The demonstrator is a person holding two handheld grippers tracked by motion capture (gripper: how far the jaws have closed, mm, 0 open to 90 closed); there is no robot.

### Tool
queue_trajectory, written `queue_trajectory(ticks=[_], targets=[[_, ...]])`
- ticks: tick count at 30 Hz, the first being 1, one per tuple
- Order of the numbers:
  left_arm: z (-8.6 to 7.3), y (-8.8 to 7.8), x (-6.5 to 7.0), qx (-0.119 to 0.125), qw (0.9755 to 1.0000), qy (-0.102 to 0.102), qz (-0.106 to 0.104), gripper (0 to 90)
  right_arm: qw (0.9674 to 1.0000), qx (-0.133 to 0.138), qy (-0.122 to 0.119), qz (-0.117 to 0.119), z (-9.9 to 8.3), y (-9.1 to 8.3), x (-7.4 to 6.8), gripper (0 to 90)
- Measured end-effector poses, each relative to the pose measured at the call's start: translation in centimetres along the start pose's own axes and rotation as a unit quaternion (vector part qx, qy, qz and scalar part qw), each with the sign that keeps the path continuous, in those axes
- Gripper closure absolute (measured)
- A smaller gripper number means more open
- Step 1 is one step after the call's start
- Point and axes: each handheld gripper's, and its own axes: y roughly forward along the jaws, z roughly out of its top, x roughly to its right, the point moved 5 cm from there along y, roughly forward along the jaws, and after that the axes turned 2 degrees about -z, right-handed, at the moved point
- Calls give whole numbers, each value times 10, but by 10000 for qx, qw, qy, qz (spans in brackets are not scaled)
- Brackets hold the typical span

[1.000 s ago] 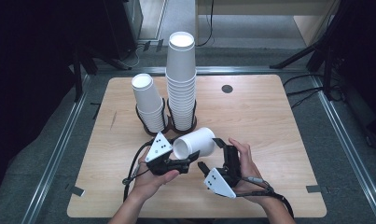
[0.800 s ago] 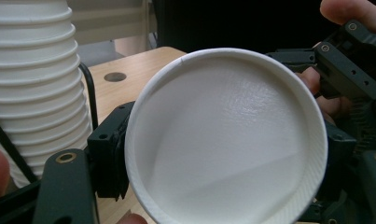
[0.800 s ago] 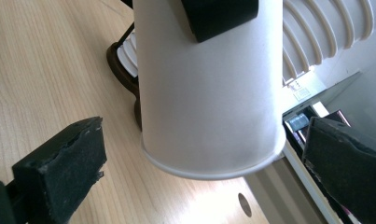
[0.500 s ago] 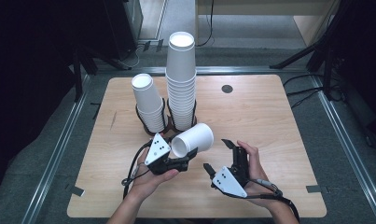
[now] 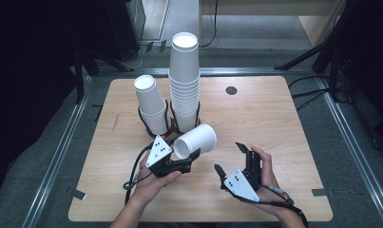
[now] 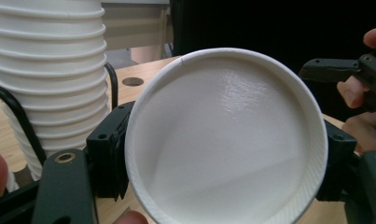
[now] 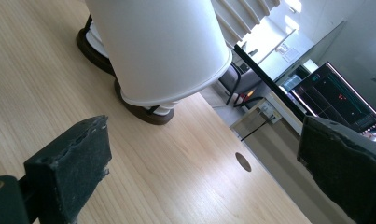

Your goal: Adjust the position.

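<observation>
The left claw (image 5: 188,161) grips a white paper cup (image 5: 195,141) on its side, above the surface (image 5: 274,123). The right claw (image 5: 232,159) has backed away from the cup, empty, its jaws open but closing a little. So the cup now rests with the left claw alone.

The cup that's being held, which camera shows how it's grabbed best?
The left gripper view: the single white cup sits clamped at its rim between that gripper's black pads. The high view shows the cup lying sideways in the left gripper. The right gripper view shows the cup's side.

Even overhead light brightens the table (image 5: 274,123) amid dark surroundings; the close cup (image 6: 225,140) shows glare and blur.
</observation>
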Motion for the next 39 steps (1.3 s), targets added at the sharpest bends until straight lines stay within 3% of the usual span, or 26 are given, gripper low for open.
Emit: queue_trajectory(ticks=[8, 13, 16, 22, 26, 31, 34, 36, 37, 38, 39], targets=[[-2, 2, 2, 120, 9999, 35, -14, 245, 9997, -96, 209, 95, -2, 2, -5, 27], [-4, 2, 3, 106, 9999, -10, -22, 244, 9983, -152, 548, 146, -3, 1, -3, 22], [-6, 3, 4, 170, 9998, -24, -53, 244, 9949, -225, 971, 177, -4, 1, 0, 21], [-8, 5, 5, 335, 9994, 86, -6, 243, 9826, -277, 1833, 127, -3, -2, 4, 23], [-10, 5, 6, 379, 9992, 88, -18, 243, 9712, -238, 2368, 127, 1, -2, 7, 41], [-12, 6, 6, 446, 9990, 33, -18, 243, 9514, -138, 3068, 242, 11, -3, 9, 59], [-12, 6, 5, 491, 9988, 29, -6, 243, 9408, -181, 3365, 350, 17, -5, 9, 64], [-11, 6, 5, 531, 9986, 15, 7, 243, 9293, -308, 3652, 446, 20, -5, 10, 79], [-10, 5, 5, 554, 9985, 2, -4, 244, 9223, -377, 3815, 484, 21, -5, 10, 83], [-10, 5, 5, 567, 9984, 11, -2, 244, 9125, -480, 4031, 502, 21, -4, 11, 82], [-10, 4, 6, 588, 9983, 33, -1, 244, 9065, -548, 4155, 513, 21, -4, 11, 82]])
